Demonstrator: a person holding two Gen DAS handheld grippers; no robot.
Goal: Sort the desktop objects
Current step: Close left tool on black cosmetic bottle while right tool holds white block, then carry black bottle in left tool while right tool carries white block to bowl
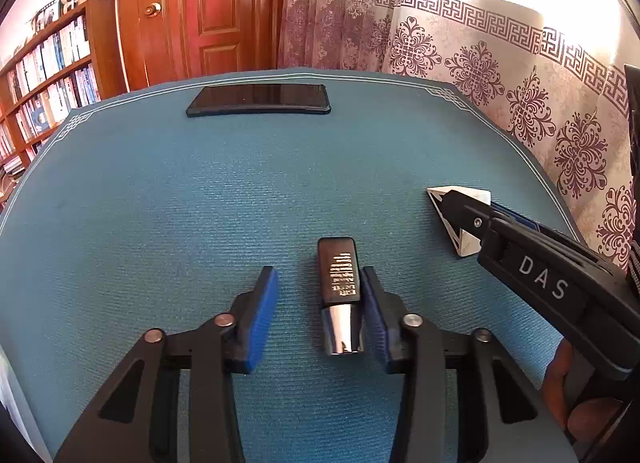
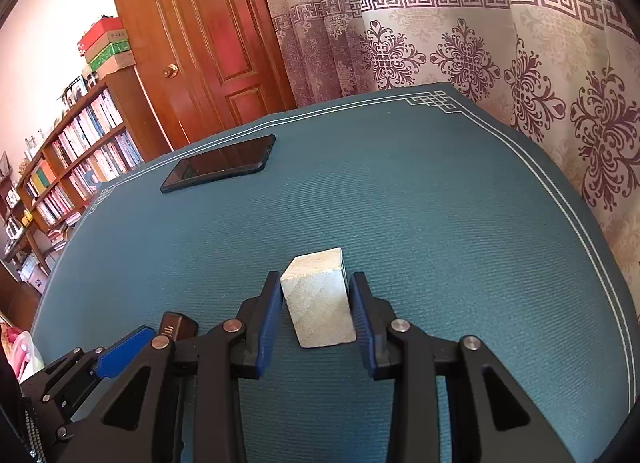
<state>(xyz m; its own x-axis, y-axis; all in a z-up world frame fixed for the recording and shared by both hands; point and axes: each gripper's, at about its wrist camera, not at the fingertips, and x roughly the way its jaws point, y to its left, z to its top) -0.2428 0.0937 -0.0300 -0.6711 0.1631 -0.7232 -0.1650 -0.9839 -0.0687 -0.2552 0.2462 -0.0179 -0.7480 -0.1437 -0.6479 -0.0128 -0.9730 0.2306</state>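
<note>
A mat holds three things. A phone lies flat near its far edge. Nearer, a tube lies between the left gripper's fingers, against the right one. To its right, a block sits between the right gripper's fingers.

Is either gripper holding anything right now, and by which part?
Nothing is clearly held. The left gripper stands open around the lipstick tube; the right gripper brackets the white block, jaws beside its sides, not visibly clamped.
</note>
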